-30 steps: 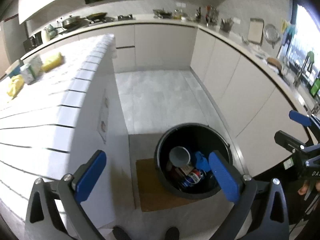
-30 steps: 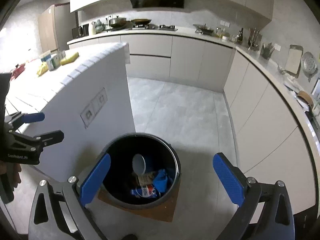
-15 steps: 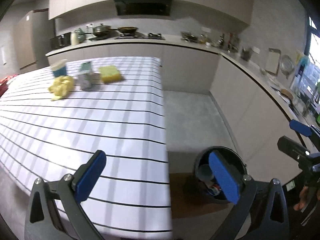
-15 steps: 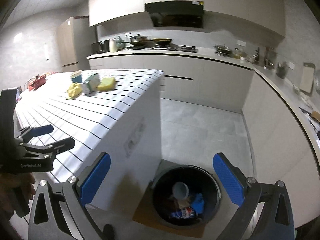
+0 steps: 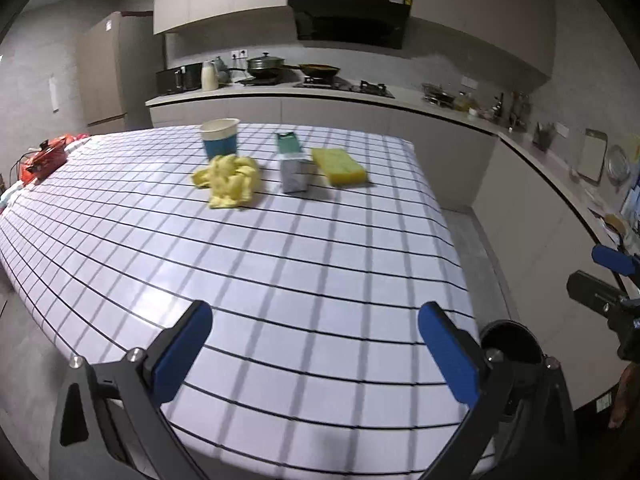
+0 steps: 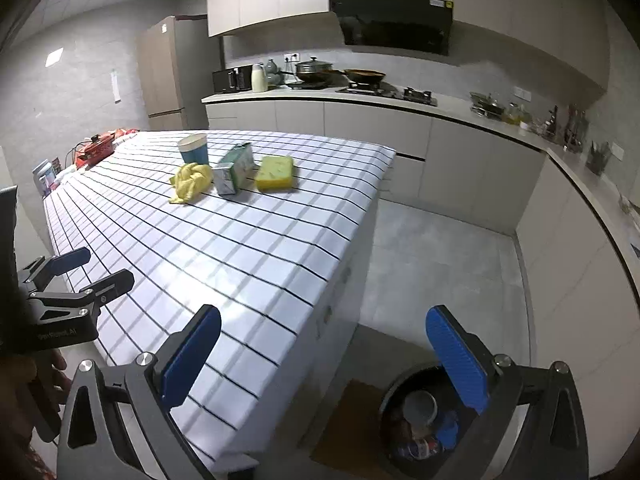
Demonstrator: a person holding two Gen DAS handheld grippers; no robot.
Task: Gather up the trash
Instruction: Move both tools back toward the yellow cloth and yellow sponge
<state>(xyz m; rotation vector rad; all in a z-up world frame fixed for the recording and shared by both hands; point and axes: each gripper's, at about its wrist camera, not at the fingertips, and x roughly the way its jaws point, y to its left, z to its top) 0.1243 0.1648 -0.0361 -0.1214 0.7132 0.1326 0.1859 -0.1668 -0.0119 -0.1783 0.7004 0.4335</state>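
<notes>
Both the left tongs (image 5: 314,346) and the right tongs (image 6: 324,350) are spread wide and hold nothing above the checked table (image 5: 280,272). At 12 o'clock from the left tongs, well apart, lie a yellow cloth (image 5: 230,180), blue cup (image 5: 220,136), carton (image 5: 294,166) and sponge (image 5: 338,166). The black bin (image 6: 418,416) holding trash sits on the floor at 5 o'clock from the right tongs.

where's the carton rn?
In both wrist views, carton lies at the table's far end, between yellow cloth and yellow sponge.

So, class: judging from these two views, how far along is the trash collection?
Done: the bin already holds a cup and wrappers. In hand: nothing; the left gripper and right gripper are open and empty. Left: the paper cup, yellow wad and carton on the table.
</notes>
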